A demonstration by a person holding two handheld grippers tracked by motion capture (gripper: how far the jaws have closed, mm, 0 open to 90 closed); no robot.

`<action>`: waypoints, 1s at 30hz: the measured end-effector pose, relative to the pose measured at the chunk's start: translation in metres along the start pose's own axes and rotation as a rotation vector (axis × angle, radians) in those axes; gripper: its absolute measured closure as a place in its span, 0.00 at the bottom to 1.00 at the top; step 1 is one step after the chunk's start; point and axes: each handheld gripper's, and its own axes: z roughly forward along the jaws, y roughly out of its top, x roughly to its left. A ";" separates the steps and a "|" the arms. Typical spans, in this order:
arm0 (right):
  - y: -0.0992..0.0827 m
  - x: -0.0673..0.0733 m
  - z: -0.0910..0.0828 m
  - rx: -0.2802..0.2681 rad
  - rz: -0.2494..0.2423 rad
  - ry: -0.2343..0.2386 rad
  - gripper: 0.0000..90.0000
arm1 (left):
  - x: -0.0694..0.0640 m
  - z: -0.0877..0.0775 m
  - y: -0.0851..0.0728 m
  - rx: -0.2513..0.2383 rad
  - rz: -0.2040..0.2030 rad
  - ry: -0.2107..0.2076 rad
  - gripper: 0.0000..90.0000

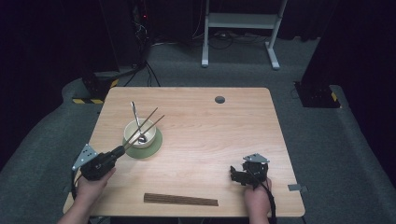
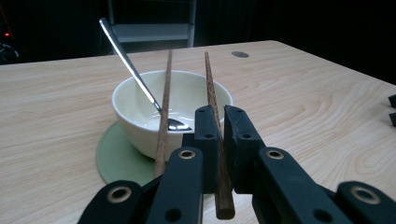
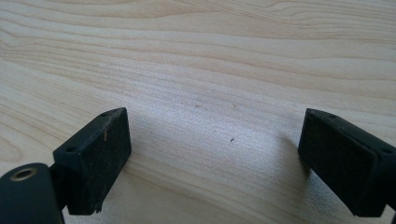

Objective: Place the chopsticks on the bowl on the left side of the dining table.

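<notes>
A cream bowl (image 1: 138,134) (image 2: 140,121) stands on a green saucer (image 1: 156,144) (image 2: 114,158) at the table's left. A metal spoon (image 1: 134,114) (image 2: 128,60) leans inside it. My left gripper (image 1: 120,151) (image 2: 222,116) sits just in front of the bowl, shut on a brown chopstick (image 2: 212,88) that reaches out over the bowl. A second chopstick (image 2: 164,102) runs beside the left jaw across the bowl's rim, its near end hidden behind the gripper. My right gripper (image 1: 236,175) (image 3: 212,140) rests near the front right, open over bare wood.
A flat dark brown strip (image 1: 180,199) lies along the front edge between my hands. A grey round hole (image 1: 219,99) sits near the table's (image 1: 224,135) far edge. A white frame (image 1: 240,21) stands on the floor beyond the table.
</notes>
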 end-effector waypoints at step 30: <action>0.000 0.000 0.000 0.000 0.001 -0.001 0.10 | -0.007 0.021 -0.004 0.075 0.071 0.114 0.93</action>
